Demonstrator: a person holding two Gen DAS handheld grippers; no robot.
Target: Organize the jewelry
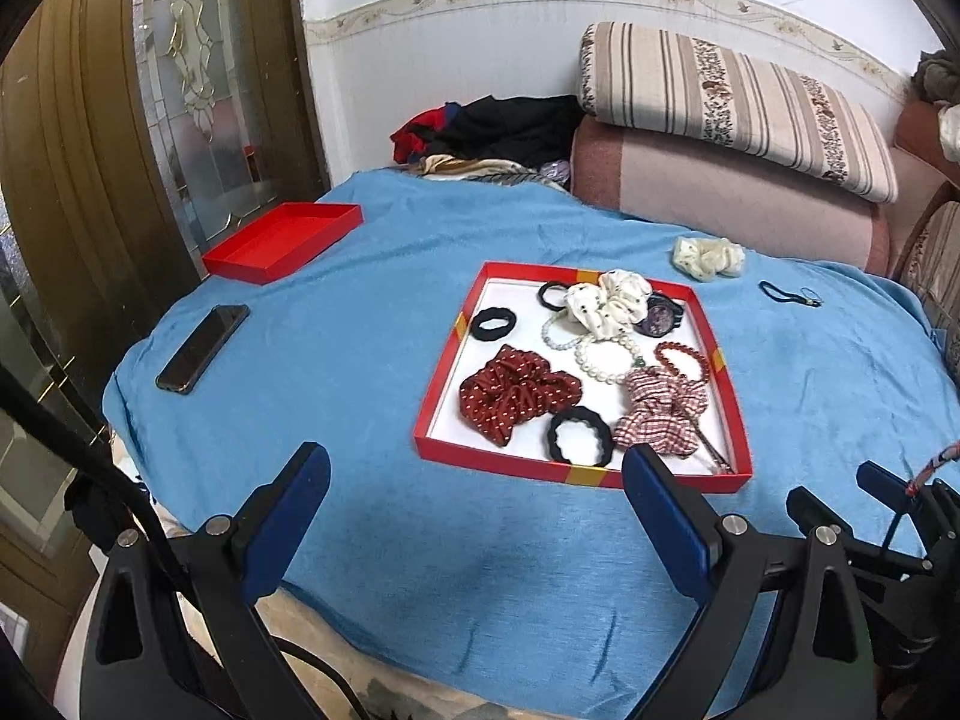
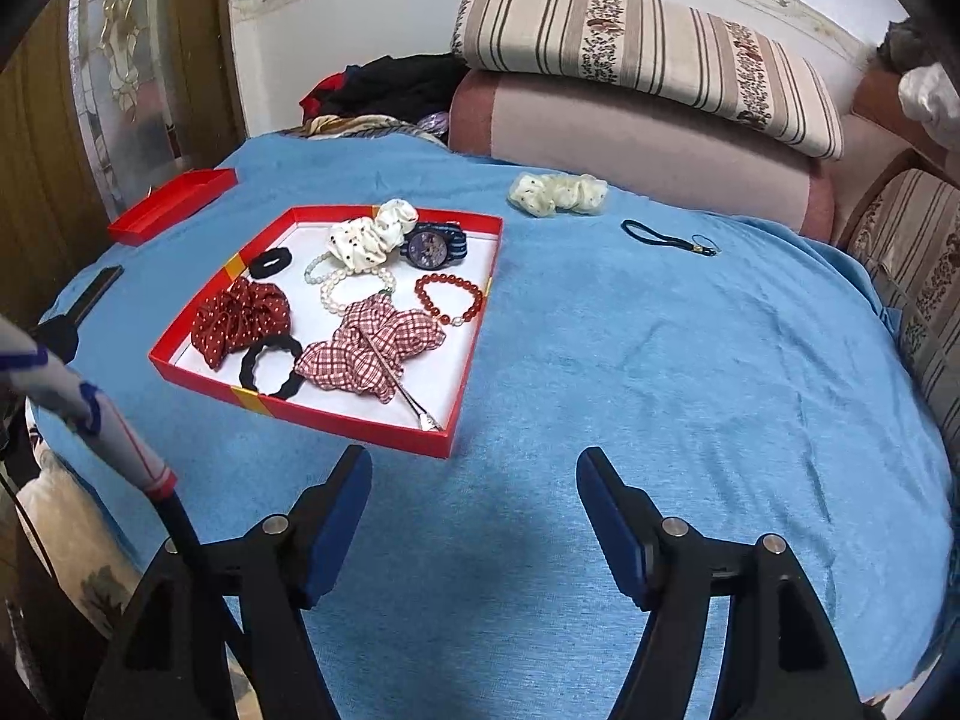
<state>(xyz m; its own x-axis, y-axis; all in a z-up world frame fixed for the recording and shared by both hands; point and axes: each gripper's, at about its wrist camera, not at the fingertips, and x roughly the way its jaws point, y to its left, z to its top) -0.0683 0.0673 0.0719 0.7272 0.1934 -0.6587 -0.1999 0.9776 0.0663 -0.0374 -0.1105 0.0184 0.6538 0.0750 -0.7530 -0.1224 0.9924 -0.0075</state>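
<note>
Both grippers, left and right, hover spread apart over the blue cloth, near the red tray of scrunchies and bracelets.

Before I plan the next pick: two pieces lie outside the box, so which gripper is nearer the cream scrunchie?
Right. The right gripper hovers open, the cream scrunchie ahead, slightly right. The left gripper, also open, sits farther left, with the red box between.

In the red tray, the white dotted scrunchie covers part of a black hair tie and of the pale bead bracelet. The checked scrunchie hides the metal hairpin's upper end. The phone is half hidden behind a dark gripper part at the right wrist view's left edge.
</note>
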